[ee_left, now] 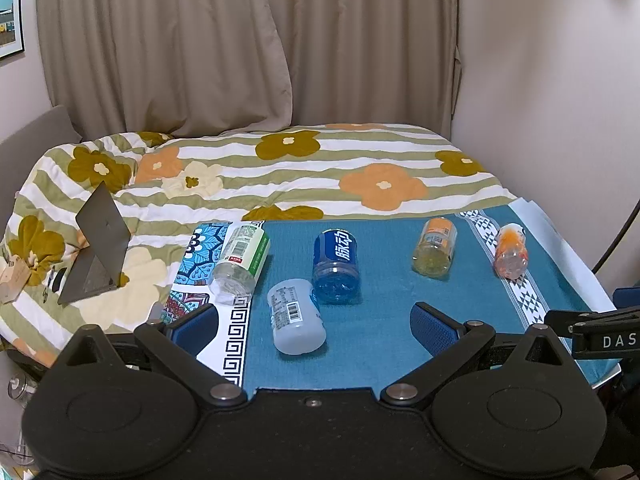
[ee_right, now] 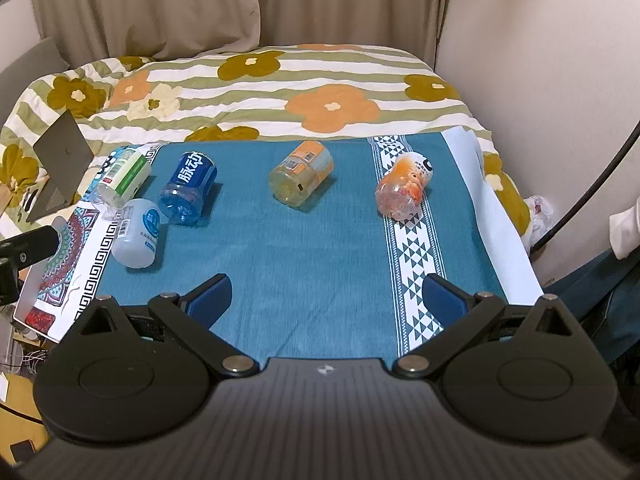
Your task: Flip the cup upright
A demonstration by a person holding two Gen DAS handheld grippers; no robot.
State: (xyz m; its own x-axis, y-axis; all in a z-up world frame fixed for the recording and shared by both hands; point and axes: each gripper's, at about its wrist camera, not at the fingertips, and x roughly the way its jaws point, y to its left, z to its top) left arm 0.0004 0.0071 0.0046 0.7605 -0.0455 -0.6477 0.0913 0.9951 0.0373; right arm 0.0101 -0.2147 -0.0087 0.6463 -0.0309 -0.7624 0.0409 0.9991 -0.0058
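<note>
Several plastic cups lie on their sides on a teal cloth (ee_left: 380, 320) (ee_right: 300, 260). A white one (ee_left: 296, 318) (ee_right: 137, 233) lies nearest, between the fingers of my left gripper (ee_left: 316, 324), which is open and short of it. A blue cup (ee_left: 335, 266) (ee_right: 187, 189), a green-labelled clear cup (ee_left: 240, 264) (ee_right: 120, 180), a yellow-orange cup (ee_left: 435, 247) (ee_right: 302, 178) and an orange-print cup (ee_left: 511, 251) (ee_right: 404, 188) lie further back. My right gripper (ee_right: 326, 300) is open and empty over the cloth's near middle.
A flowered bedspread (ee_left: 320, 168) (ee_right: 320, 80) lies behind the cloth, with an open grey laptop (ee_left: 98, 248) (ee_right: 60, 164) at the left. Curtains and a wall stand behind. A patterned mat (ee_right: 80, 256) borders the cloth's left side. The right gripper's body (ee_left: 596, 330) shows at the right edge.
</note>
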